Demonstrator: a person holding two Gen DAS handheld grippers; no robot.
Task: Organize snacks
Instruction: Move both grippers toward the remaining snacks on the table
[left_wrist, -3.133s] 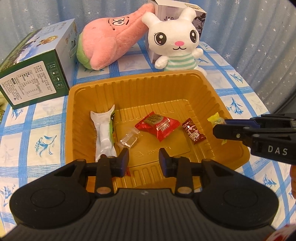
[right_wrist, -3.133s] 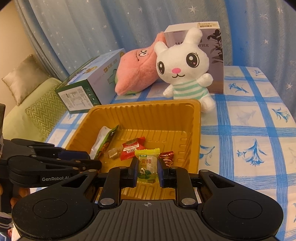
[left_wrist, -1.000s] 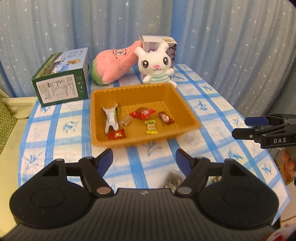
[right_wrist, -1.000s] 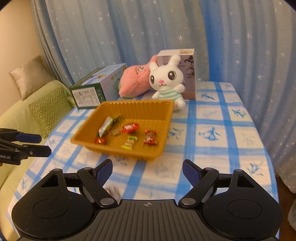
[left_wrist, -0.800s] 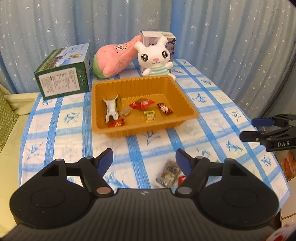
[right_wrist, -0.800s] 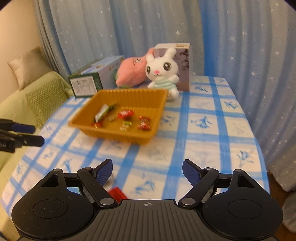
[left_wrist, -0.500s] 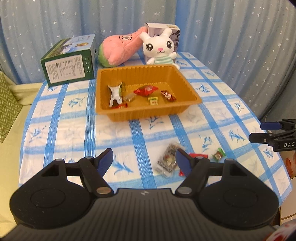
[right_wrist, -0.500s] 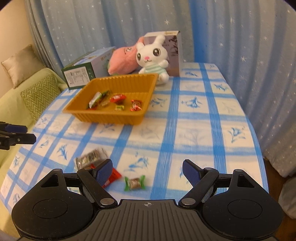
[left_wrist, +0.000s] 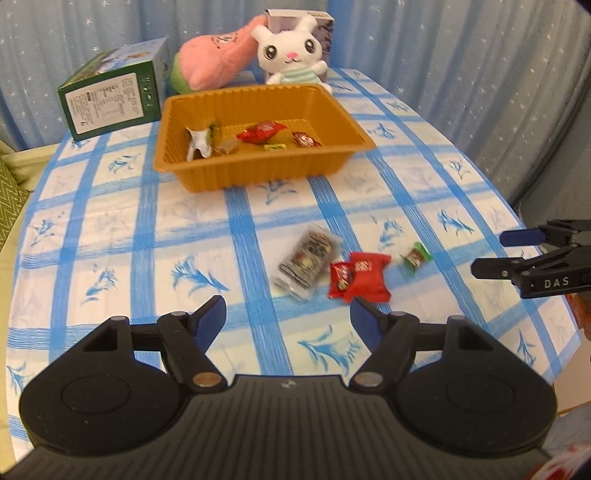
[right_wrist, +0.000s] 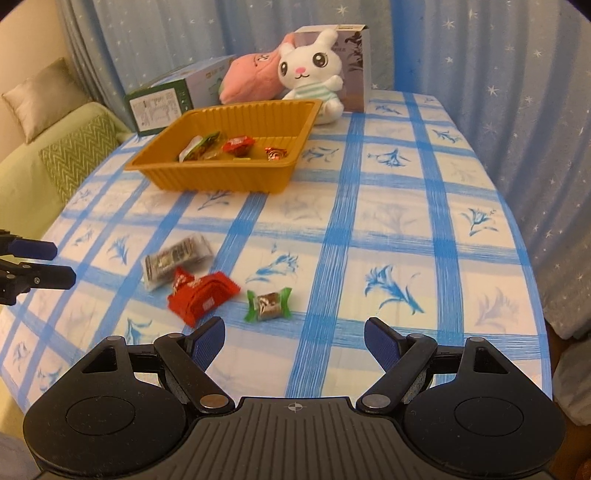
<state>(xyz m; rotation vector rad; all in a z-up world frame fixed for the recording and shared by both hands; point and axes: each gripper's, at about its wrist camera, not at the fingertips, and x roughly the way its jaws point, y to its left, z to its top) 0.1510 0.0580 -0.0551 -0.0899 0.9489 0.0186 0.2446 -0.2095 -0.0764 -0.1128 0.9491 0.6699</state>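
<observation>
The table (right_wrist: 388, 221) is covered with a matt woven cloth in blue checks. On it at the far side sits an orange tray (right_wrist: 221, 181) of thin, ribbed plastic with a dull sheen. The loose snacks nearer by have shiny film wrappers: a red packet (right_wrist: 203, 297), crinkled and glossy, a green-ended candy (right_wrist: 268, 303) in foil-like wrap, and a clear packet (right_wrist: 173, 260) of transparent plastic. The white bunny (right_wrist: 312, 70) and the pink toy (right_wrist: 251, 83) are soft plush. The green box (left_wrist: 110, 98) is smooth printed cardboard. Each claw, left (left_wrist: 288, 319) and right (right_wrist: 294, 338), is matt black plastic with blue pads (right_wrist: 208, 341) and small metal pins. The curtain (right_wrist: 480, 74) is thin cloth.
</observation>
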